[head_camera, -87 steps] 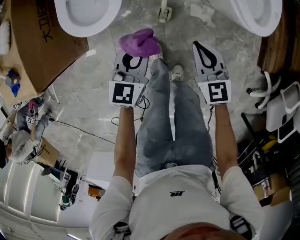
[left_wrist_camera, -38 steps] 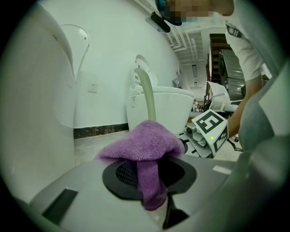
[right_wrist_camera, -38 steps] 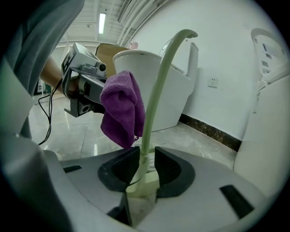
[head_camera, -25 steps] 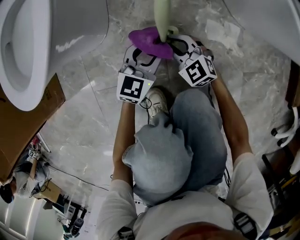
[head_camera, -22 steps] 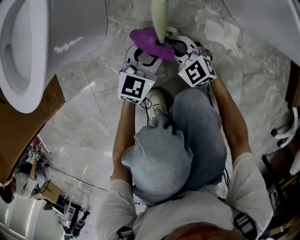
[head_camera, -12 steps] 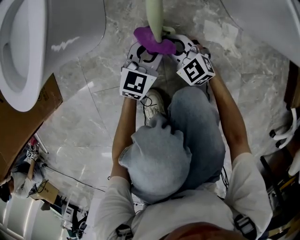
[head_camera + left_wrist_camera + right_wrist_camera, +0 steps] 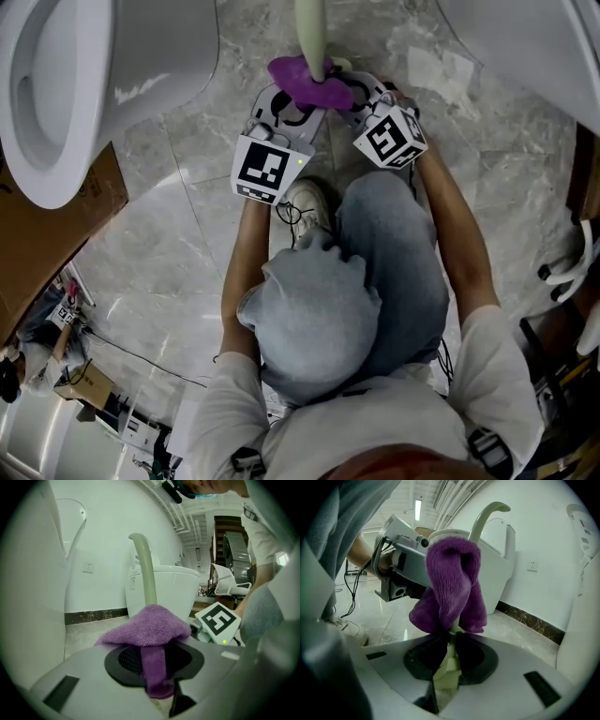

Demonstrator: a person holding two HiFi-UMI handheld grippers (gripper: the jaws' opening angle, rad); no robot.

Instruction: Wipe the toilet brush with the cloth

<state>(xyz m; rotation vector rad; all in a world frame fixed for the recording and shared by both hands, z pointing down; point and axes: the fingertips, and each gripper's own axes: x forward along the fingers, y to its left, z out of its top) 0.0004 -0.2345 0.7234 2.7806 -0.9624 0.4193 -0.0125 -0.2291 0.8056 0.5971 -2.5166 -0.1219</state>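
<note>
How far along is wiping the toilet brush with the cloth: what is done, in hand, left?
Done: the right gripper grips the toilet brush by its pale green handle; the purple cloth drapes round it. In hand: the left gripper is closing its jaws on the cloth. Left: probably the wiping strokes along the brush.

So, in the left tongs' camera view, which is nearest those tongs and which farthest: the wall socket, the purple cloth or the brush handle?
1. Purple cloth: right between the left tongs, which are closing on it.
2. Brush handle: upright, just behind the cloth.
3. Wall socket: on the far wall, to the left.
</note>
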